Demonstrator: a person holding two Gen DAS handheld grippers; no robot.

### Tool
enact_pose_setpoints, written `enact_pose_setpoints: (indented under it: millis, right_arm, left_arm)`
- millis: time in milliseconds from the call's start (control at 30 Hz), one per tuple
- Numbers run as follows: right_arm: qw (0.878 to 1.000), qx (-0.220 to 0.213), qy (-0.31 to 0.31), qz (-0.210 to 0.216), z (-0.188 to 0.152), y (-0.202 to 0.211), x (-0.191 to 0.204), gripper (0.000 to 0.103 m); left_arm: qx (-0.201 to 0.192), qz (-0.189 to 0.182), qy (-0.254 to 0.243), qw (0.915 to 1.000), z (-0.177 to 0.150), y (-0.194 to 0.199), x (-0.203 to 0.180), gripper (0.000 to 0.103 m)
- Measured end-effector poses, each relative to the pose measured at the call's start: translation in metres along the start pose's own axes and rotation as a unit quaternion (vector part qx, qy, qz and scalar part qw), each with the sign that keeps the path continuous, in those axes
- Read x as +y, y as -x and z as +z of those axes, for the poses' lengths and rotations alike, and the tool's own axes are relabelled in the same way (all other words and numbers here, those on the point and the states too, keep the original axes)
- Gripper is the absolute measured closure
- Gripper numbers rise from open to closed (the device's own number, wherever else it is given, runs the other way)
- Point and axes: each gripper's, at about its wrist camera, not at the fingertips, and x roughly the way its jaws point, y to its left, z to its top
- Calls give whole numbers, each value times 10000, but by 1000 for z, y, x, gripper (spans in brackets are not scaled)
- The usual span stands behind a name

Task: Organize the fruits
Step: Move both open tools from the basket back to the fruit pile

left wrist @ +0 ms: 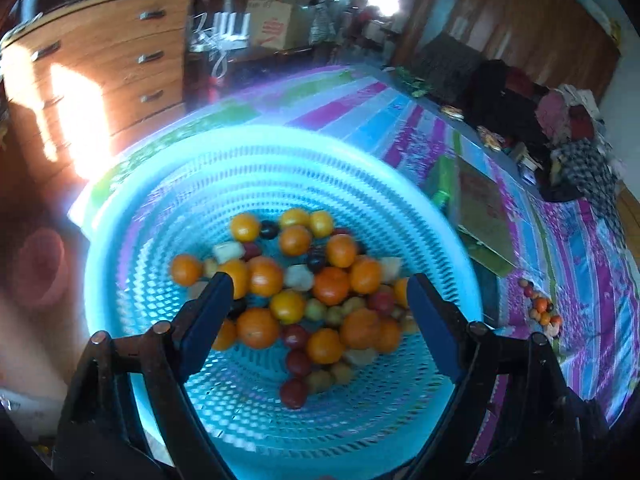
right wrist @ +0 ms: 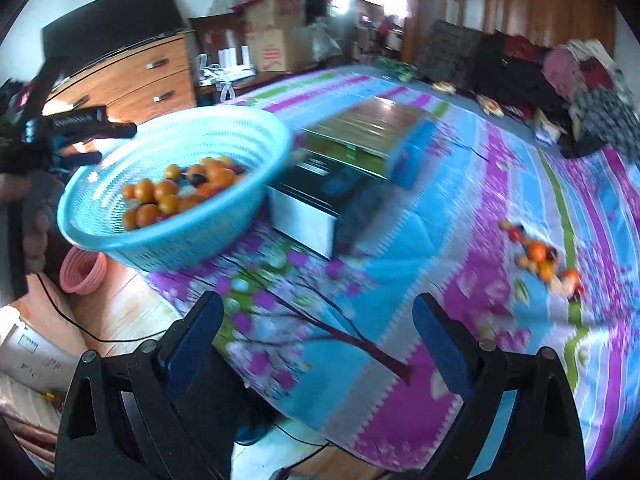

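A light blue perforated basket (left wrist: 160, 216) holds several small fruits (left wrist: 296, 300): orange, dark red, yellow and pale pieces. My left gripper (left wrist: 320, 292) is open right above the basket, with nothing between its blue fingers. In the right wrist view the basket (right wrist: 208, 216) sits tilted at the bed's left corner, with the left gripper (right wrist: 86, 142) at its far left rim. My right gripper (right wrist: 318, 312) is open and empty over the flowered bedspread (right wrist: 400, 272). A small loose pile of fruits (right wrist: 540, 260) lies on the bedspread to the right; it also shows in the left wrist view (left wrist: 542, 312).
A flat box with a green-brown lid (right wrist: 360, 140) lies on the bed behind the basket. A pink basket (right wrist: 82, 274) stands on the wooden floor at left. A wooden dresser (right wrist: 132, 84), cardboard boxes (right wrist: 272, 48) and piled clothes (right wrist: 560, 80) ring the bed.
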Motion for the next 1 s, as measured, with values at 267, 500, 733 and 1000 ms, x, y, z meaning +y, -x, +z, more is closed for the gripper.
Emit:
enact_pose_setpoints:
  millis: [267, 500, 733, 1000]
  right_arm:
    - [9976, 29, -590, -365, -25, 12, -57, 6]
    - [9885, 7, -1297, -774, -53, 26, -106, 6]
    - [9761, 182, -1912, -1021, -90, 32, -160, 6]
    - [9709, 238, -2249, -784, -106, 22, -205, 13]
  left_arm:
    - [209, -703, -1018, 9921, -14, -16, -98, 14]
    - [604, -1504, -2217, 9616, -48, -34, -197, 14]
    - [1085, -1838, -2867, 9339, -79, -71, -269, 16]
    - [1629, -2041, -3181, 9114, -107, -142, -326, 31]
